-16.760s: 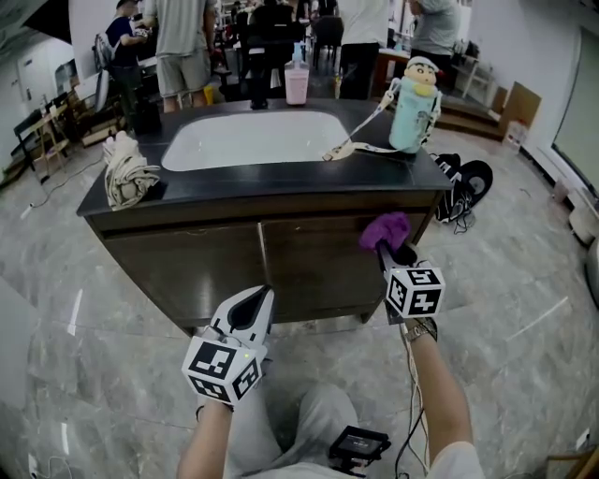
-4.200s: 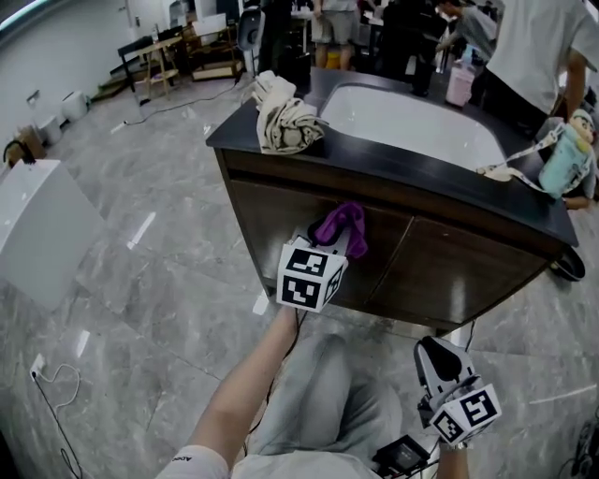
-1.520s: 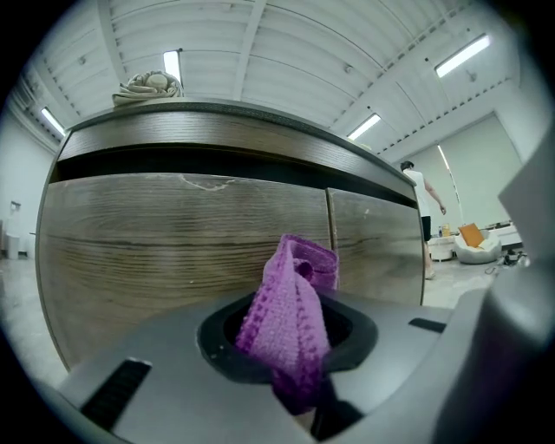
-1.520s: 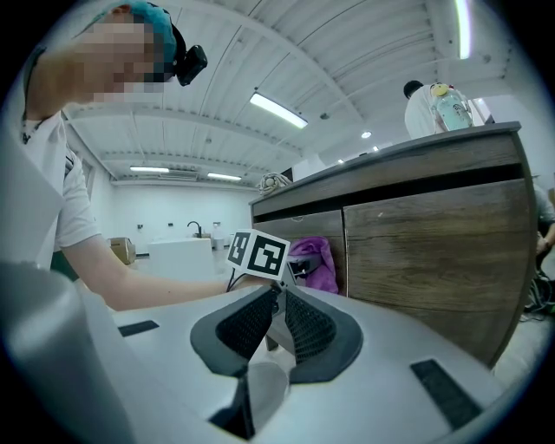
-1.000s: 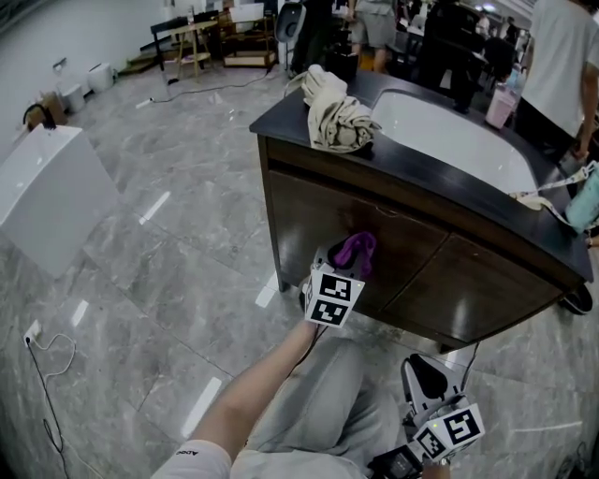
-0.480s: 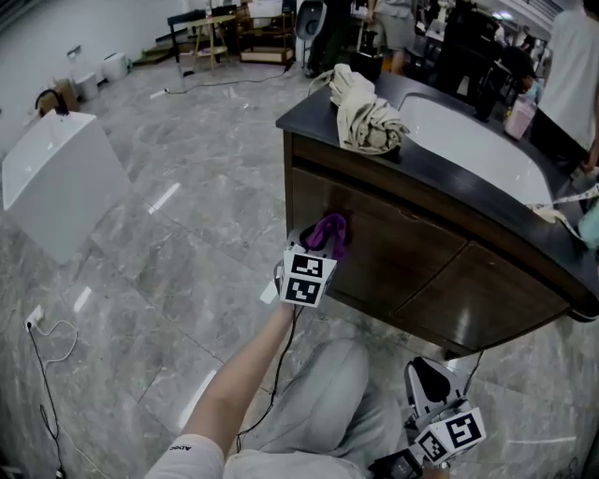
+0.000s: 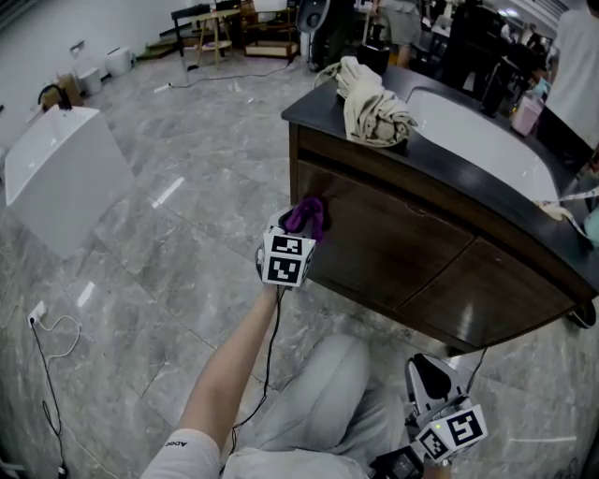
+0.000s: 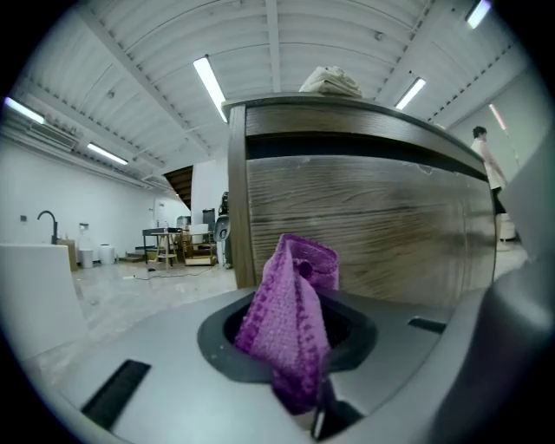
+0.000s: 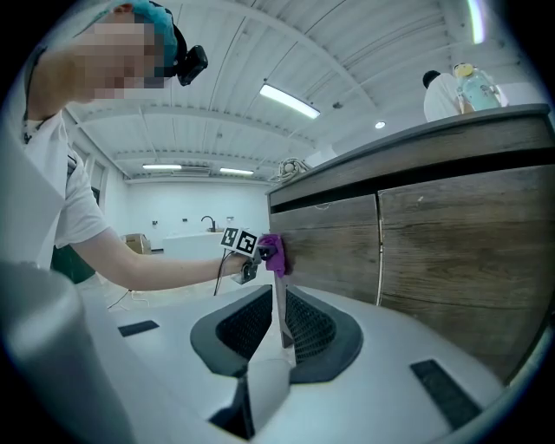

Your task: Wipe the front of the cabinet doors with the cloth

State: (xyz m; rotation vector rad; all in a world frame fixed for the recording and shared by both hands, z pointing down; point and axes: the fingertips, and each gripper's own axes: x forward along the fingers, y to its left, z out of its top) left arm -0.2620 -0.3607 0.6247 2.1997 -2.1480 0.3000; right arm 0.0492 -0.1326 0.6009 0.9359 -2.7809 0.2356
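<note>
Purple cloth point(image 8: 290, 321) sticks out of the left gripper point(image 7: 298, 226), and its two jaws squeeze tight on the cloth. In the head view this is in the middle of the frame. The cloth sits against the left cabinet door point(image 7: 374, 234), close to the corner of the cabinet at the door's left edge.

The cabinet is dark brown wood with lines running sideways. It has a second door point(image 7: 505, 290) to the right. On top is a dark counter point(image 7: 426, 154) with a big white sink point(image 7: 487, 140) set into it. A bundled beige towel point(image 7: 374, 108) lies on the counter's near corner, in the upper middle of the frame.

The right gripper point(image 7: 429, 379) hangs low in the bottom right of the frame, well away from the doors. Its jaws are pressed together with nothing between them.

The floor point(image 7: 168, 243) is shiny grey stone tiles. A white box point(image 7: 61, 173) stands at the left, and a thin white cable point(image 7: 47, 327) lies on the floor below it. At the top of the frame are tables point(image 7: 211, 23) and standing people point(image 7: 571, 56). Long white lights point(image 8: 212, 87) run across the ceiling in the left gripper view.
</note>
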